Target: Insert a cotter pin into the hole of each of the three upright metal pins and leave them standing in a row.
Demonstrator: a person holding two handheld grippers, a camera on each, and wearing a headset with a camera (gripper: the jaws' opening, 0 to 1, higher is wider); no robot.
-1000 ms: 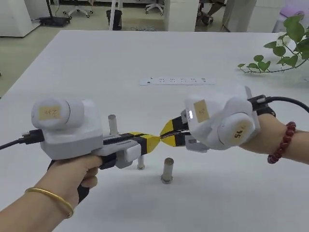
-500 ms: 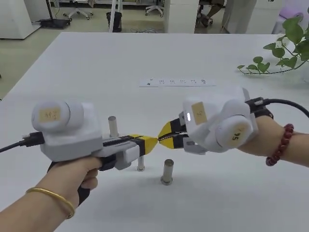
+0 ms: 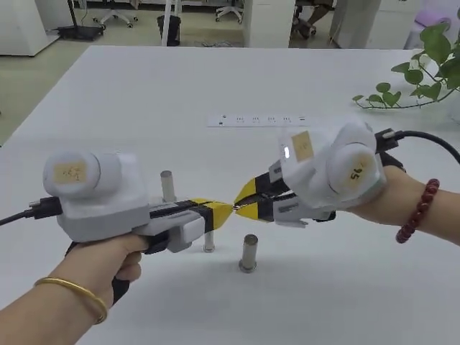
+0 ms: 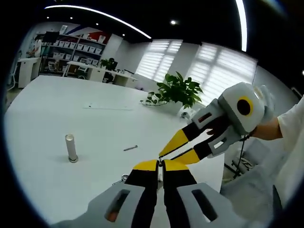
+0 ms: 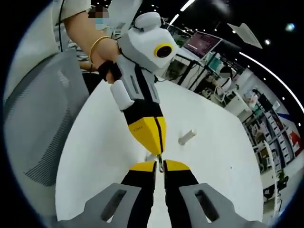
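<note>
Currently left gripper (image 3: 224, 210), right gripper (image 3: 244, 203) both clamp one thin silver cotter pin (image 5: 160, 161). Upright silver metal pins (image 3: 249, 253) stand near white table's (image 3: 215, 86) front edge.

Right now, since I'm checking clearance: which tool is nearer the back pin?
Left. The left tool reaches past just in front of the back pin, hiding its base; the right tool is farther off to the pin's right.

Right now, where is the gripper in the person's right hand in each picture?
Head view: the right gripper sits right of centre, pointing left.
Left gripper view: it enters from the right, tips near centre.
Right gripper view: it rises from the bottom edge.
Shared landmark: the left gripper, tip to tip with it everywhere.
</note>
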